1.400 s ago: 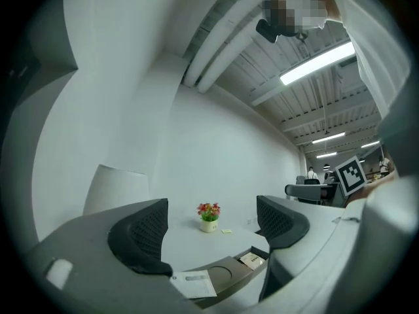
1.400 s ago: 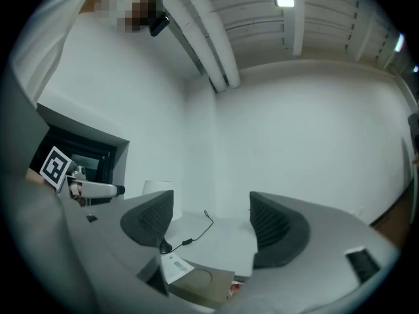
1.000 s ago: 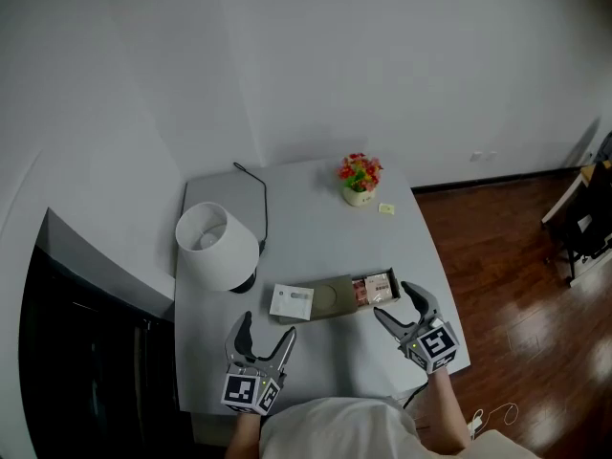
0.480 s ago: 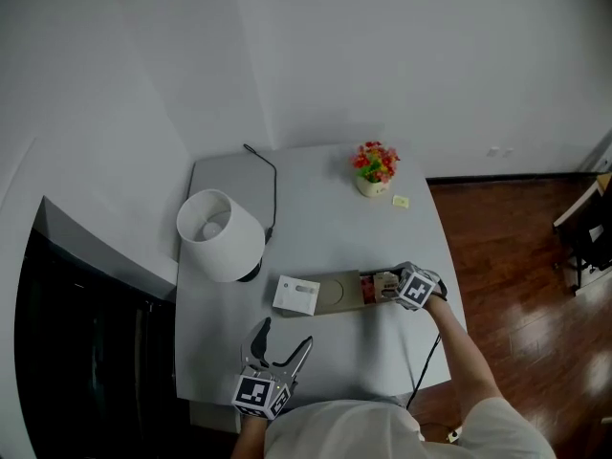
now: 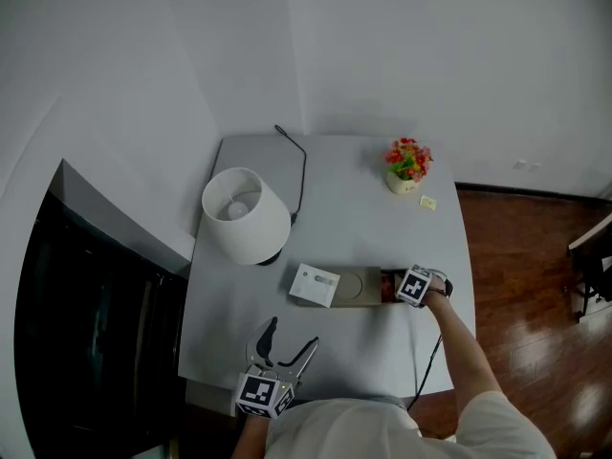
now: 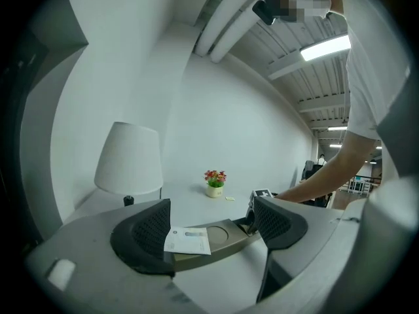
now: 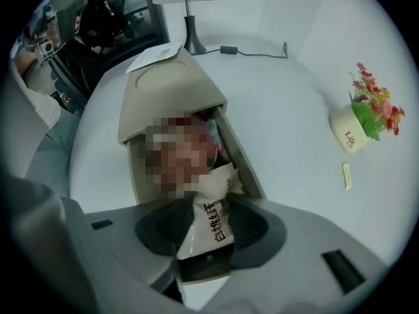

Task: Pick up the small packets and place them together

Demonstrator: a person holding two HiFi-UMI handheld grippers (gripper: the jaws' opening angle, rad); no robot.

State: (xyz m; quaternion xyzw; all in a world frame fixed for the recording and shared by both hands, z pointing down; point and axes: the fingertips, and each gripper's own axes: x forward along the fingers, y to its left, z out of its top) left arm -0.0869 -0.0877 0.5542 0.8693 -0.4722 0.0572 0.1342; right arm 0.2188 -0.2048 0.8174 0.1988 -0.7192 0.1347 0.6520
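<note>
We are working at the open end of a grey-olive box (image 5: 352, 291) lying across the near part of the white table (image 5: 354, 208). The right gripper (image 7: 208, 235) is pointing straight down into that open compartment. We judge that this is because the packets lie flat inside its walls and only a reach from above gets to them. Its jaws have just been closing, and a white packet (image 7: 213, 205) with dark print is standing between them. The pads are pressing on both of its faces, so we are taking it as clamped. The packet is rising out of the compartment on its edge, its lower end down among some reddish packets (image 5: 386, 286), which are too small to count from the head view.

The left gripper (image 5: 293, 333) is hanging near the front edge of the table, well apart from the box and aimed roughly level toward it. Its jaws have just been narrowing a touch but are standing wide apart with nothing between them. We read this as waiting, out of the way of the right arm. A white card (image 5: 315, 284) is resting on the closed end of the box.

A lamp (image 5: 244, 216) and a flower pot (image 5: 406, 165) are standing well clear at the back. A yellowish slip (image 5: 427, 202) is lying beside the pot; we cannot tell whether it is one of the packets.
</note>
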